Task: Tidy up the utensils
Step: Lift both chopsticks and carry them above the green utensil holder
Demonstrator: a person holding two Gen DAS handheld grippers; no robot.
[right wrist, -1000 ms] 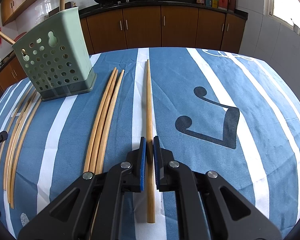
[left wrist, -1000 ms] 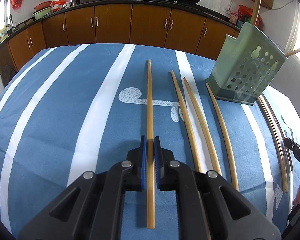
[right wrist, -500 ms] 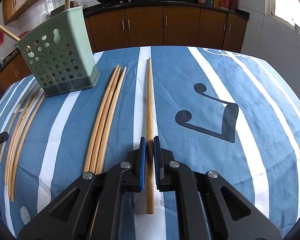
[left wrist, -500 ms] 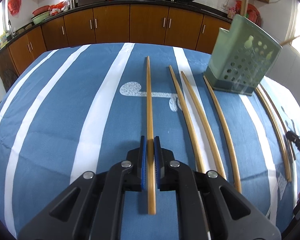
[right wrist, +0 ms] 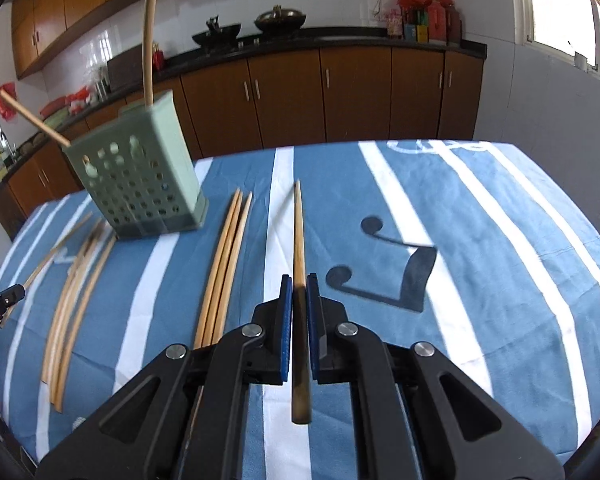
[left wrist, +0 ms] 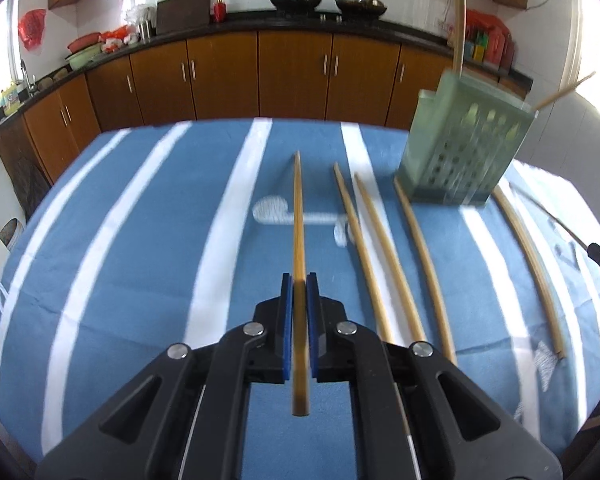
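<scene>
Left tongs (left wrist: 299, 280) clamped tight on a wooden chopstick (left wrist: 298, 216), grip near the butt end, tip pointing away over the surface (left wrist: 120, 240). Right tongs (right wrist: 299, 280) same: closed hard on a second chopstick (right wrist: 299, 232), also gripped near the butt. Both sticks look clear of the blue striped cloth (right wrist: 500, 240), judging by the shadow beside the right one.

Target is presumably the green perforated holder (left wrist: 460, 152): far right in the left view, far left in the right view. It already has two sticks standing in it.

Risks:
- Long overhang ahead of the pads, so a stick can pivot in the grip if the tip knocks the holder rim on entry.
- Both tongs heading for one opening means they could collide, or the two sticks could cross; go one at a time.
- The holder looks light, so a side nudge may tip or slide it.
- The sticks already inside lean across the opening and narrow the entry.

Around: loose chopsticks (left wrist: 380, 264) lie between each held stick and the holder, with another bundle (right wrist: 72, 308) on its far side. A low sweep would scatter them.
</scene>
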